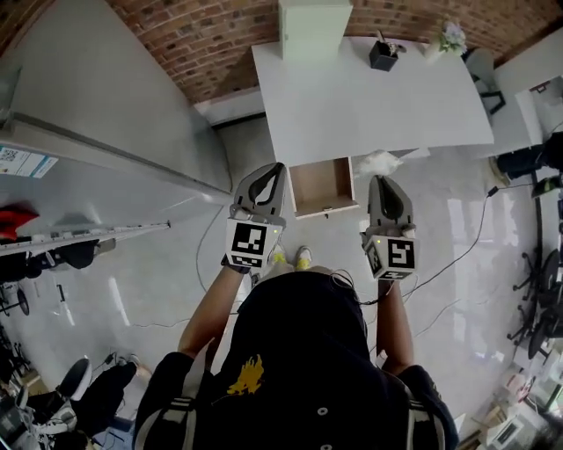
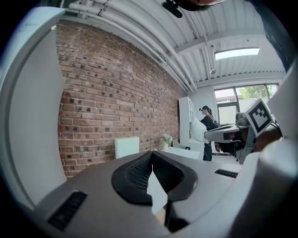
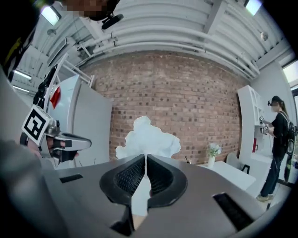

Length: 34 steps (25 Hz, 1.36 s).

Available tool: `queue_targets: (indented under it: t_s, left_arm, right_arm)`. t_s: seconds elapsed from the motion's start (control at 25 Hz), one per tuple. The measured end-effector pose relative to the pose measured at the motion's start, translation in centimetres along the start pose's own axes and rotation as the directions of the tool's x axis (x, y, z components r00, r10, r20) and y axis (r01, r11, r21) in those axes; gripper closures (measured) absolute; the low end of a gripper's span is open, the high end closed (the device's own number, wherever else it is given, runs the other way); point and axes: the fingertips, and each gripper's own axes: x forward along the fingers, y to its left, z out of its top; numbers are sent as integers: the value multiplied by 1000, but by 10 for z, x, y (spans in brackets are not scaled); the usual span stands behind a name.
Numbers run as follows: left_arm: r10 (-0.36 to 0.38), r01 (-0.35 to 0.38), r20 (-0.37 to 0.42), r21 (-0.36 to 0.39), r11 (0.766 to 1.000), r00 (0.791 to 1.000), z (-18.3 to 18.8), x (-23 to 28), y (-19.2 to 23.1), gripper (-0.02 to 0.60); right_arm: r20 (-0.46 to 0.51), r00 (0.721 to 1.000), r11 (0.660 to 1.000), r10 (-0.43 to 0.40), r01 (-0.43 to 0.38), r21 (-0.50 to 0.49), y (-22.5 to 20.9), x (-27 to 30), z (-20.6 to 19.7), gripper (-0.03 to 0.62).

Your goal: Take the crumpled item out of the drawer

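Observation:
A crumpled white item [image 3: 148, 139] sticks out past the tips of my right gripper [image 3: 145, 156], which is shut on its lower edge. In the head view the same crumpled item [image 1: 379, 163] sits at the tip of the right gripper [image 1: 384, 178], held high, just right of the open wooden drawer [image 1: 323, 186]. The drawer hangs out from under the white table [image 1: 369, 105] and its inside looks bare. My left gripper [image 1: 278, 167] is raised left of the drawer. In its own view the left gripper [image 2: 152, 151] is shut, with nothing between the pads.
On the table stand a black pen holder [image 1: 383, 54], a small flower pot [image 1: 451, 36] and a white box [image 1: 314, 26] by the brick wall [image 1: 202, 39]. A large white cabinet [image 1: 106, 114] fills the left. Cables [image 1: 457, 255] cross the floor. A person [image 3: 278, 139] stands far right.

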Motion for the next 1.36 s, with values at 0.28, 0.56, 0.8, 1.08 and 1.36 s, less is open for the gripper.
queue_targets:
  t_s: [0.28,0.56,0.8,1.08,1.36]
  left_arm:
    - [26,-30,85,37,999,996,40,-5,12,563]
    - [53,-59,111,51,997,992,54,-7,8,563]
    - [71,-78,116,60,995,991,53,-19,27,563]
    - [77,-84,105,63,994,991,53,-20,25,563]
    - [77,-83,97,67,994,992,47,-17,14,563]
  right_arm:
    - [88,996,999,-11,14,-37,0,-13,50,559]
    - [166,986,998,25,-14,-69,-1,-21,71,560]
    - [185,982,997,45,-32,-73,19,-10,73,560]
    - [146,988,997,45,-36,-62,18,-13,72,560]
    - [158,986,998,48,-40,-52,13,-18,72,560]
